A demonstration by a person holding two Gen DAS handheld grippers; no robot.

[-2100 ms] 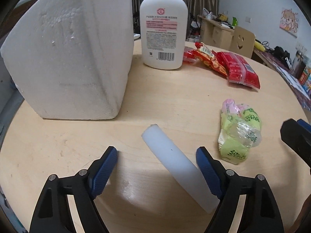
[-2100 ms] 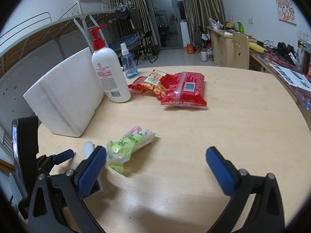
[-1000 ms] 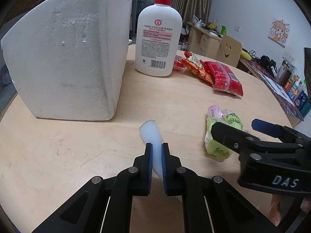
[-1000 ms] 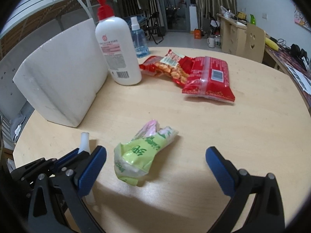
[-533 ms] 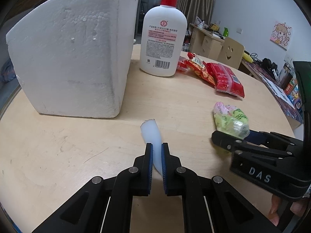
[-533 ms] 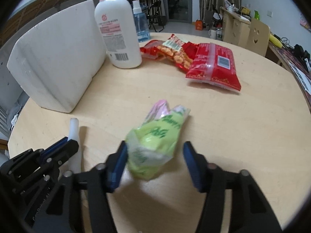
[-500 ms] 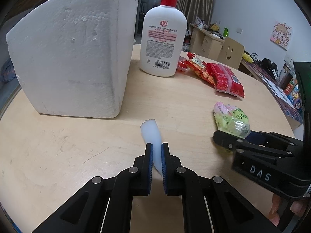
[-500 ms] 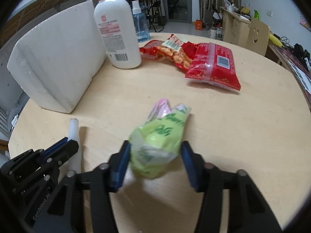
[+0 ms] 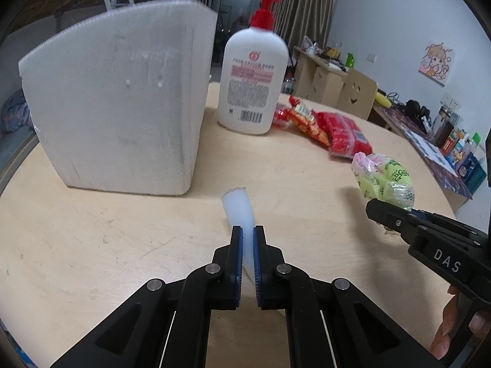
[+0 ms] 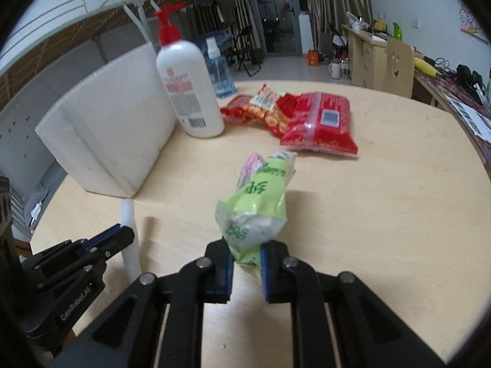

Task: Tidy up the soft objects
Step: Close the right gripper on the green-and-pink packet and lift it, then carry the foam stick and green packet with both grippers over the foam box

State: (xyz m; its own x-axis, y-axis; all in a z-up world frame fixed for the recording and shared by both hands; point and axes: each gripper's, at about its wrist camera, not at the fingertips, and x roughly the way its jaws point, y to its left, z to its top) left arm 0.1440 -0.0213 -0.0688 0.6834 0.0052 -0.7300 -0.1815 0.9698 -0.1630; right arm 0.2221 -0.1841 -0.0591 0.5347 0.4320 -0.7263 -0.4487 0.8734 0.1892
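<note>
My left gripper (image 9: pixel 248 236) is shut on a white foam strip (image 9: pixel 237 207) and holds it just above the wooden table (image 9: pixel 92 245). The strip also shows in the right wrist view (image 10: pixel 129 233). My right gripper (image 10: pixel 245 256) is shut on a green soft packet (image 10: pixel 257 205) and holds it lifted off the table. The packet shows at the right of the left wrist view (image 9: pixel 383 181), above the right gripper's black body (image 9: pixel 429 239). The two grippers are side by side, left one lower.
A white foam block (image 9: pixel 122 107) stands at the left. A white lotion bottle with a red pump (image 9: pixel 251 82) stands behind it. Red snack bags (image 10: pixel 307 116) lie at the table's far side. A blue spray bottle (image 10: pixel 218 73) stands behind the lotion bottle.
My right gripper has closed fully on the green packet and lifted it off the table. My left gripper stays shut on the foam strip and has risen slightly.
</note>
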